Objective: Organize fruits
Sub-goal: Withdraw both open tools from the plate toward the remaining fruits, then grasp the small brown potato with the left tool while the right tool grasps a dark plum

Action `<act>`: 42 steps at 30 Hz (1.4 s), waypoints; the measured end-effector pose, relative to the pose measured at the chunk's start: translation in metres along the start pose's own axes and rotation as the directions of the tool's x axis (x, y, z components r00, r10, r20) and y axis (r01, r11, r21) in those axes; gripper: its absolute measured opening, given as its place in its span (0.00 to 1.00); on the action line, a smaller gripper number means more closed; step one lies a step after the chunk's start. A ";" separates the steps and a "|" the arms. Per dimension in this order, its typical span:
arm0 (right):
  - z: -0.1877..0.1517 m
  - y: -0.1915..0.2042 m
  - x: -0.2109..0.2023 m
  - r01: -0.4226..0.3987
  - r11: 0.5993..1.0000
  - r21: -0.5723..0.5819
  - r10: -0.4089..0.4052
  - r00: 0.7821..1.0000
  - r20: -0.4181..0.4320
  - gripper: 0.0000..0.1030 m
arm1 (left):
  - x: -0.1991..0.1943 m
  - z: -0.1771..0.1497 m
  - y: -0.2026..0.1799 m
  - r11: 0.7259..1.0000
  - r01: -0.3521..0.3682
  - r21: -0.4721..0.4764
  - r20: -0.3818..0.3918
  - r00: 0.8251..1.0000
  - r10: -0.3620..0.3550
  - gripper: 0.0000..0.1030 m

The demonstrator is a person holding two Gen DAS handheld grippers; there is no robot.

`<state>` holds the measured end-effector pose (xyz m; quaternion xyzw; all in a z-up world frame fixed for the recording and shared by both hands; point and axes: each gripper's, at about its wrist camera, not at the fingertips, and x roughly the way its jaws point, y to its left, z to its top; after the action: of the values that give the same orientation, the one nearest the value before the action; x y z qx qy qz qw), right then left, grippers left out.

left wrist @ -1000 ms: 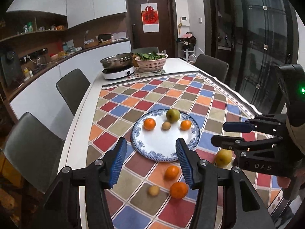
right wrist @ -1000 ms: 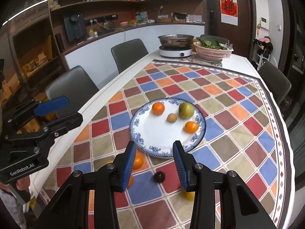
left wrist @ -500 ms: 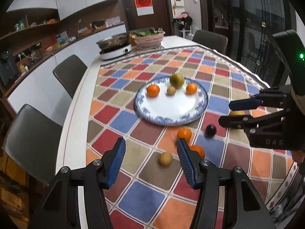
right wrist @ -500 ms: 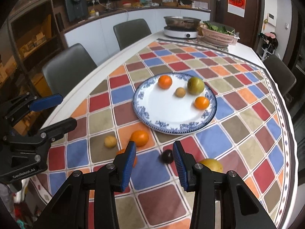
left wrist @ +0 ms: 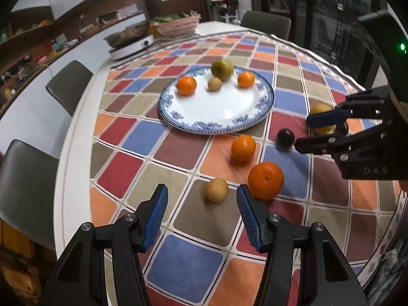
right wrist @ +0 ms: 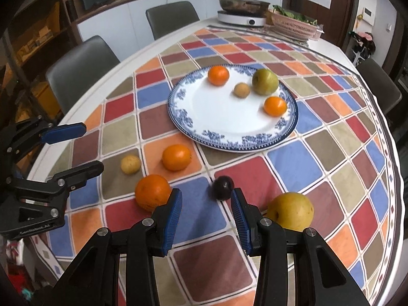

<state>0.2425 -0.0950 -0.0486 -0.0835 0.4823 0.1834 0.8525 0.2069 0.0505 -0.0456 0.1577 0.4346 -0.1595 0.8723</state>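
Note:
A blue-rimmed white plate [left wrist: 216, 125] [right wrist: 216, 137] holds two oranges, a green apple [left wrist: 222, 69] and a small brown fruit. On the cloth before it lie two oranges [left wrist: 266, 180] [left wrist: 243, 147], a small brown fruit [left wrist: 217, 189] [right wrist: 130, 164], a dark plum [left wrist: 285, 137] [right wrist: 223, 187] and a yellow pear [right wrist: 290, 211]. My left gripper [left wrist: 202, 213] is open, just short of the small brown fruit. My right gripper [right wrist: 206, 213] is open, close behind the plum, with the pear beside its right finger.
A checkered cloth covers the white table [left wrist: 76, 137]. A hotplate with a pan [right wrist: 242, 10] and a basket of greens [right wrist: 295, 23] stand at the far end. Grey chairs [right wrist: 76, 68] line the left side and far end.
Both grippers have pulled back and dropped lower toward the loose fruit on the cloth; the fruit now looks larger and nearer. Both stay open.

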 end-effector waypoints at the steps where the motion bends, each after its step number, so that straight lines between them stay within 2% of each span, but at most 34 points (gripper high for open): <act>1: 0.000 0.000 0.003 0.003 1.000 -0.002 -0.003 1.000 -0.006 0.40 | 0.004 0.000 0.001 1.000 0.006 0.002 -0.009 1.000 -0.006 0.54; 15: 0.003 -0.005 0.031 0.015 0.999 -0.032 -0.017 0.998 -0.062 0.40 | 0.039 0.001 0.003 0.997 0.071 0.009 -0.066 0.995 -0.070 0.53; 23: 0.005 -0.009 0.041 0.011 1.000 -0.027 -0.013 0.997 -0.074 0.39 | 0.050 0.002 0.003 0.995 0.095 -0.005 -0.083 0.992 -0.095 0.40; 24: 0.005 -0.010 0.043 0.009 1.000 -0.027 -0.011 0.997 -0.075 0.38 | 0.051 0.002 0.003 0.995 0.099 -0.008 -0.085 0.991 -0.099 0.38; 25: 0.005 -0.010 0.044 0.005 1.000 -0.028 -0.007 0.997 -0.077 0.32 | 0.052 0.003 0.003 0.995 0.101 -0.012 -0.086 0.991 -0.101 0.36; 27: 0.006 -0.010 0.045 0.006 1.000 -0.029 -0.008 0.997 -0.076 0.32 | 0.054 0.003 0.004 0.994 0.106 -0.024 -0.087 0.990 -0.108 0.34; 31: 0.007 -0.012 0.044 0.005 1.000 -0.029 -0.007 0.997 -0.073 0.25 | 0.055 0.005 0.001 0.993 0.111 -0.029 -0.092 0.989 -0.113 0.26; 38: 0.007 -0.015 0.043 -0.009 1.000 -0.016 0.008 0.998 -0.066 0.25 | 0.051 0.007 0.001 0.994 0.091 -0.055 -0.086 0.992 -0.096 0.25; 42: 0.007 -0.014 0.034 -0.022 1.000 -0.012 0.022 0.999 -0.033 0.25 | 0.039 0.009 -0.001 0.994 0.085 -0.066 -0.061 0.994 -0.089 0.25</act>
<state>0.2696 -0.0978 -0.0742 -0.0862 0.4962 0.1943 0.8418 0.2349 0.0400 -0.0719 0.1160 0.4733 -0.1783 0.8548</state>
